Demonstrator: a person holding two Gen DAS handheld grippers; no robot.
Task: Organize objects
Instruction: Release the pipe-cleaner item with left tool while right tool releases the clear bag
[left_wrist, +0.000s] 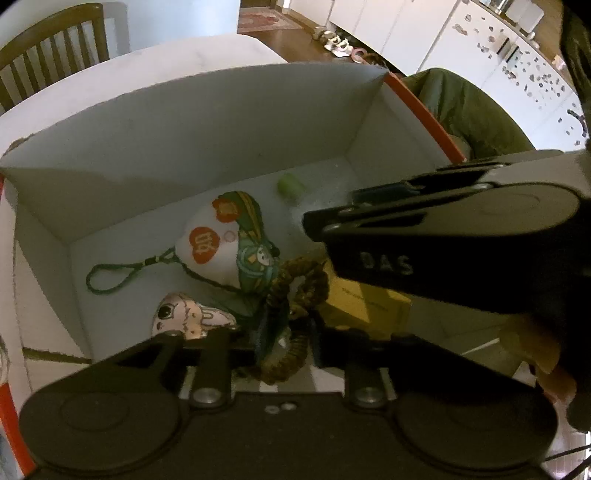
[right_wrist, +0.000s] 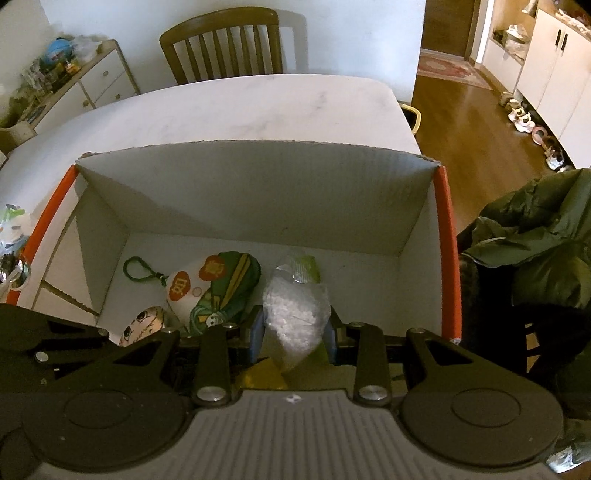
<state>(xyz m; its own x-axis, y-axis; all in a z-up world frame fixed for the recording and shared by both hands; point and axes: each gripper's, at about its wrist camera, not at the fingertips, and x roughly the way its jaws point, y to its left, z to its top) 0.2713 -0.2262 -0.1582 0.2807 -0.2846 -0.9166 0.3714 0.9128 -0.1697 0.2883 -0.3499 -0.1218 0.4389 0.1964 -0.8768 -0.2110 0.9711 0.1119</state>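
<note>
Several trinkets already lay in the box; the right gripper pinched a clear bag above it, the left gripper's jaws slightly spread around a braided cord.

"DAS" on the black right gripper; orange Chinese-character badges, unreadable, on the plush charm.
</note>
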